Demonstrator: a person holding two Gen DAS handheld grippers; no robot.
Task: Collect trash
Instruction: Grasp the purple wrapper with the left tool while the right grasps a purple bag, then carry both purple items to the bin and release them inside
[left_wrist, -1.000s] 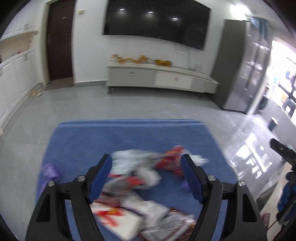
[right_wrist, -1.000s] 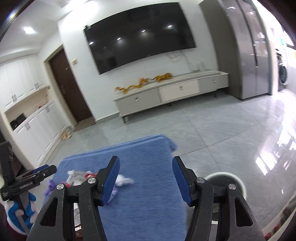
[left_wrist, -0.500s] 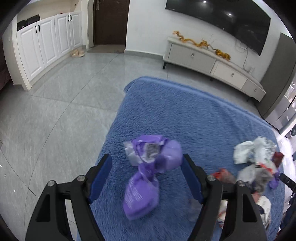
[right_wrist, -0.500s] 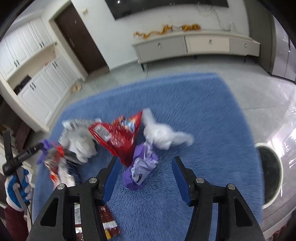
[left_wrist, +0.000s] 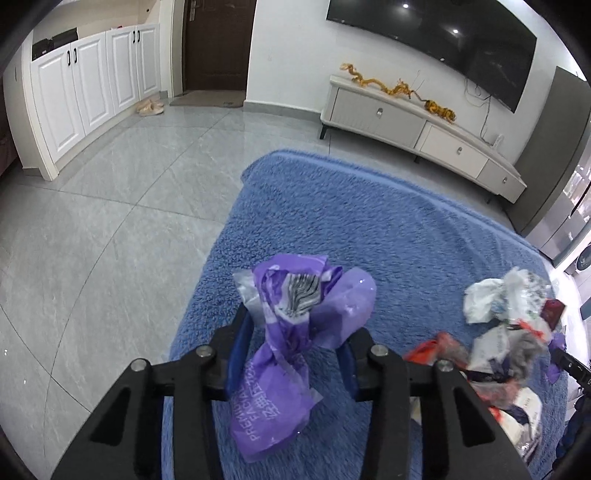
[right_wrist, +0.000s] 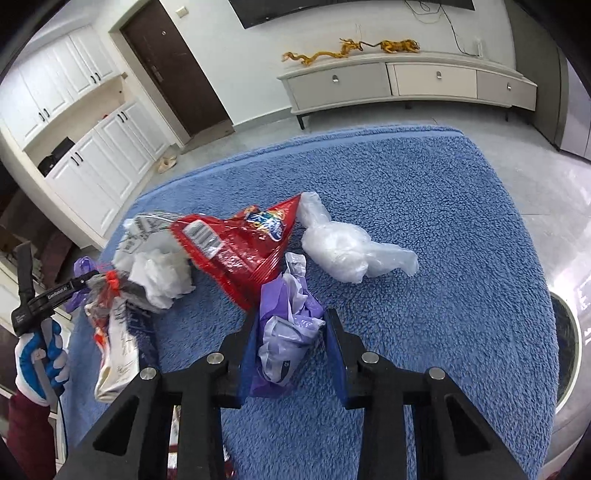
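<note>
Trash lies on a blue rug (left_wrist: 399, 229). My left gripper (left_wrist: 291, 343) is shut on a crumpled purple wrapper (left_wrist: 291, 332), its blue pads pressing both sides. My right gripper (right_wrist: 291, 339) has closed in around a purple and white plastic bag (right_wrist: 288, 325), its pads (right_wrist: 334, 350) touching it. Next to it lie a red snack bag (right_wrist: 236, 247), a clear plastic bag (right_wrist: 347, 251) and a white crumpled wrapper (right_wrist: 155, 269). The left gripper also shows in the right wrist view (right_wrist: 55, 291), held by a gloved hand.
More wrappers lie piled at the rug's right side (left_wrist: 506, 332). A round white bin (right_wrist: 565, 343) stands on the tile floor at the rug's right edge. A TV cabinet (right_wrist: 406, 81) and white cupboards (left_wrist: 92, 88) line the walls.
Both grippers dropped toward the rug and narrowed from wide open. The left closed on the purple wrapper. The right closed in on the purple and white bag.
</note>
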